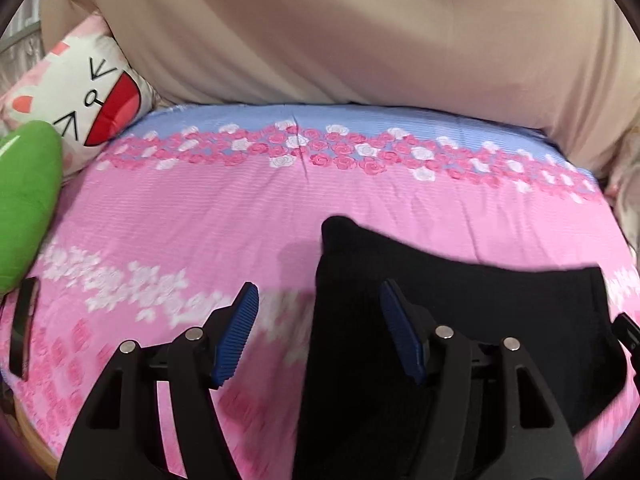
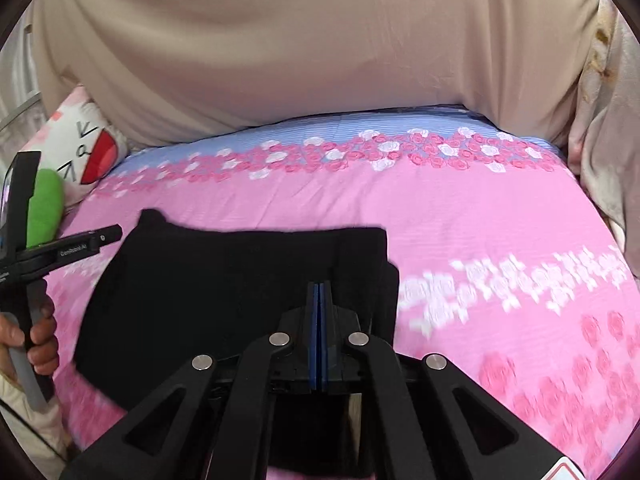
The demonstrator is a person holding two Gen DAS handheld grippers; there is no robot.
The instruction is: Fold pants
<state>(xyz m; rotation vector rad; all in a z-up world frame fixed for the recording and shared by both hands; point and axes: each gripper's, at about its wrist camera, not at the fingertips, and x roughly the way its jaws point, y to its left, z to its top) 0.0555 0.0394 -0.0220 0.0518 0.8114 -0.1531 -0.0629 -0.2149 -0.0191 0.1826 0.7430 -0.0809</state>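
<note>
**A:** Where are the pants (image 2: 224,280) now?

**B:** On the bed (image 2: 460,216), near the front edge, well short of the rose band that crosses the sheet. They lie as a dark, roughly square bundle, already doubled by the look of it. One corner sticks up on the far side, pointing toward the rose band.

**A:** And my grippers?

**B:** My right gripper (image 2: 319,292) is pressed together, pads flat against each other, over the side of the pants away from the green cushion (image 2: 46,208). I cannot tell whether any cloth sits between the pads; the black fabric hides it. My left gripper (image 1: 318,320) is spread wide, pinching nothing. One finger hangs over the pants' cushion-side edge, the other over bare sheet.

**A:** So what makes this step go well?

**B:** I judge the fold needs both edges carried evenly. I'd bring the left gripper onto the cushion-side edge and close on all the layers, not only the top one. Then I'd match it with the right, so the cloth stays taut between them.

**A:** What could spoil it?

**B:** That raised corner. If I lift one side sooner, it may drag the bundle crooked. The sheet is soft too, so I should pinch cloth only, clear of the bedding.
</note>
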